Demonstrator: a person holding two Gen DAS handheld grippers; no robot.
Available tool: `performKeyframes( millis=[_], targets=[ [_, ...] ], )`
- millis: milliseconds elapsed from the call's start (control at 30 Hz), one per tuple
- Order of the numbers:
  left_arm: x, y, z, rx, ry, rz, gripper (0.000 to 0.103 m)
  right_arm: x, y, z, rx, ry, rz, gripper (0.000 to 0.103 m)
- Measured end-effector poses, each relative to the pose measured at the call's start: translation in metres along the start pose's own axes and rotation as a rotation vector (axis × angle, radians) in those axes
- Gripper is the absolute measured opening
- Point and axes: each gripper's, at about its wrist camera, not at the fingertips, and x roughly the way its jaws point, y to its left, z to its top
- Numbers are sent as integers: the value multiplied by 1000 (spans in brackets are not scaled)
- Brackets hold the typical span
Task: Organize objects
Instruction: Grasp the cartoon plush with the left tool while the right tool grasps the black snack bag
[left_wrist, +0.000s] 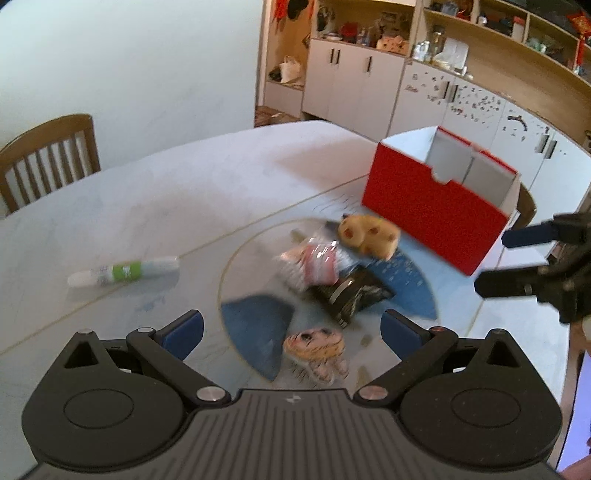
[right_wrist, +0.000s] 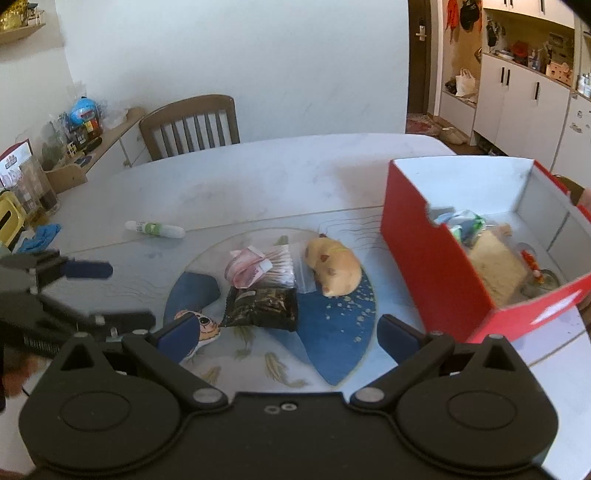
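A red box (right_wrist: 439, 266) with several items inside stands at the table's right; it also shows in the left wrist view (left_wrist: 432, 218). On the round blue mat (right_wrist: 332, 343) lie a yellow plush hamster (right_wrist: 334, 271), a bag of cotton swabs (right_wrist: 275, 269) with a pink wrapper (right_wrist: 245, 271), a black snack packet (right_wrist: 264, 306) and a small tiger-face toy (left_wrist: 317, 349). A white and green tube (right_wrist: 155, 229) lies to the left. My left gripper (left_wrist: 291, 330) is open just above the tiger toy. My right gripper (right_wrist: 288, 332) is open and empty near the black packet.
A wooden chair (right_wrist: 190, 123) stands behind the table. White cabinets (left_wrist: 354, 85) and shelves line the far wall. A low shelf with clutter (right_wrist: 74, 136) is at the left. A blue cloth (right_wrist: 40, 236) lies by the table's left edge.
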Motion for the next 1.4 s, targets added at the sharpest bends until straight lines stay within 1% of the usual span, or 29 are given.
performKeyframes(
  millis=[100, 200, 267, 600, 767, 900, 1033, 1133, 1200, 1233, 1300, 1400],
  targets=[
    [10, 0, -13, 4, 3, 6, 103, 18, 3, 3, -1, 22, 5, 102],
    [20, -4, -22, 31, -1, 17, 103, 36, 7, 4, -11, 44, 8, 102],
    [26, -6, -27, 35, -4, 10, 103, 48, 10, 5, -7, 59, 5, 102],
    [57, -21, -38, 77, 3, 21, 102, 90, 15, 14, 25, 115, -6, 102],
    [65, -27, -40, 86, 0, 30, 102, 106, 22, 14, 5, 140, -8, 101],
    [69, -30, -43, 91, 0, 30, 102, 114, 22, 13, 3, 163, -12, 97],
    [74, -29, -44, 73, 2, 36, 101, 120, 21, 13, 17, 180, -7, 90],
    [74, -31, -43, 63, 4, 34, 89, 122, 21, 13, 26, 188, -4, 82],
    [73, -32, -43, 70, -5, 42, 78, 122, 21, 12, 31, 188, -2, 81],
    [73, -33, -43, 73, -7, 43, 76, 122, 21, 12, 31, 187, -2, 79],
    [73, -33, -42, 70, -11, 39, 66, 121, 21, 12, 32, 187, 5, 75],
    [72, -33, -42, 68, -11, 42, 58, 119, 20, 12, 38, 186, 7, 69]
  ],
)
